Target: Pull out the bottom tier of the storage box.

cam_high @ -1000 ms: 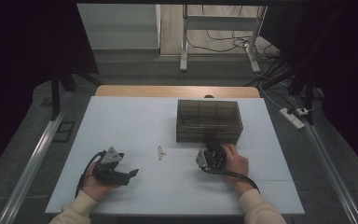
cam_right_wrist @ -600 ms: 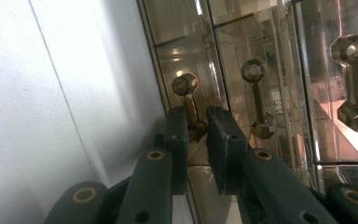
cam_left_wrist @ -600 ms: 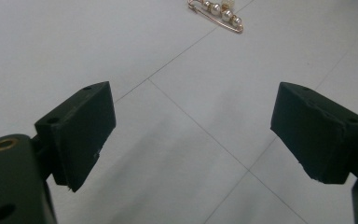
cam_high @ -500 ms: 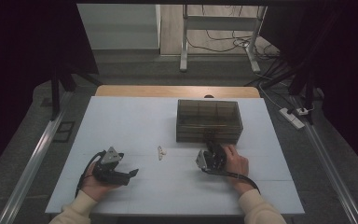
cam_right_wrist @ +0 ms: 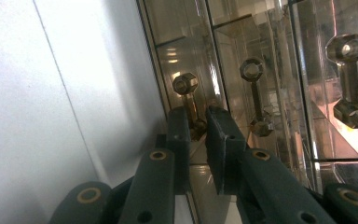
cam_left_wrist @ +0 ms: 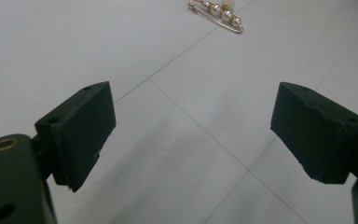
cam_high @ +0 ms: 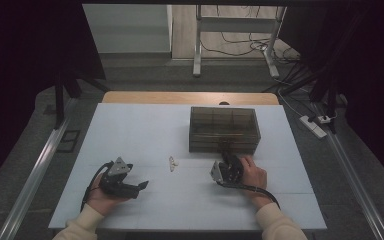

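Note:
A smoky translucent drawer box (cam_high: 223, 129) stands on the white table (cam_high: 130, 130), right of centre. My right gripper (cam_high: 226, 151) reaches its front face. In the right gripper view the jaws (cam_right_wrist: 193, 114) have just been closing and now press on the stem of a faceted drawer handle (cam_right_wrist: 186, 88). Two more handles (cam_right_wrist: 254, 93) (cam_right_wrist: 352, 79) show alongside. A pearl pin (cam_high: 172, 163) lies mid-table. My left gripper (cam_high: 141, 186) rests at the front left, open and empty (cam_left_wrist: 191, 130), pointing toward the pin (cam_left_wrist: 221, 14).
The table ends in a wooden strip (cam_high: 190, 97) at the far side. A power strip (cam_high: 315, 125) lies on the floor to the right, and metal frame legs (cam_high: 197, 45) stand behind. Bare table lies between the two grippers.

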`<state>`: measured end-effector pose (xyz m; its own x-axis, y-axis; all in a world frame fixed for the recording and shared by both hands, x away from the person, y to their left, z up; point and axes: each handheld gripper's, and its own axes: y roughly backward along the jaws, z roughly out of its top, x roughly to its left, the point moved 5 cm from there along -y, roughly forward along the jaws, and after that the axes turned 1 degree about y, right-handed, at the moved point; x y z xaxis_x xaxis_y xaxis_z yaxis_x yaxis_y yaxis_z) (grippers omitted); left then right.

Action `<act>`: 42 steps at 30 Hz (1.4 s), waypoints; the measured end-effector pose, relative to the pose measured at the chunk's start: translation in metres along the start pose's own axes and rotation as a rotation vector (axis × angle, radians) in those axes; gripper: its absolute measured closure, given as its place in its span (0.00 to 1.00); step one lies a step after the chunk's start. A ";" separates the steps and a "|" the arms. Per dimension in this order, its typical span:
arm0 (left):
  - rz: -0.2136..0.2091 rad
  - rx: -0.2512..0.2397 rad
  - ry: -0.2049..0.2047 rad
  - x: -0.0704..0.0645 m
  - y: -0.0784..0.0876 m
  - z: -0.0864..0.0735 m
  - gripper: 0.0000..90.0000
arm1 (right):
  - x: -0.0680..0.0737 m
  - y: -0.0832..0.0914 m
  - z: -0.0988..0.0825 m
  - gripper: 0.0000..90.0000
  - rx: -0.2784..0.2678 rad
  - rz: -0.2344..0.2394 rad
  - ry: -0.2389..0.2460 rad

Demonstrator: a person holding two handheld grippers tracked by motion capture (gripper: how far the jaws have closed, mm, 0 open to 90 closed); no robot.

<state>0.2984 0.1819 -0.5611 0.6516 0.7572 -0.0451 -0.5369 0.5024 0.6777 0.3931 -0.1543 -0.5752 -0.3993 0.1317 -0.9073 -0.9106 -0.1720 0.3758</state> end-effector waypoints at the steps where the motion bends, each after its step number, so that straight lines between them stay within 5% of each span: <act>1: 0.001 -0.001 0.000 0.000 0.000 0.000 0.14 | 0.000 0.000 0.000 0.88 0.000 0.000 0.000; 29: 0.004 -0.003 0.000 0.000 0.001 0.000 0.14 | 0.004 0.006 0.001 0.88 -0.008 -0.010 0.011; 31: 0.004 -0.003 0.000 0.000 0.001 0.000 0.14 | 0.004 0.007 0.001 0.99 -0.018 -0.012 0.008; 34: 0.004 -0.002 0.000 0.000 0.001 0.000 0.14 | -0.001 0.012 0.004 0.99 -0.049 -0.038 -0.021; 42: 0.004 0.000 0.000 0.000 0.000 0.000 0.14 | 0.004 0.004 0.001 0.89 -0.009 -0.019 -0.004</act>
<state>0.2982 0.1822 -0.5608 0.6492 0.7594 -0.0425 -0.5396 0.4993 0.6779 0.3878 -0.1536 -0.5769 -0.3824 0.1387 -0.9135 -0.9170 -0.1786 0.3568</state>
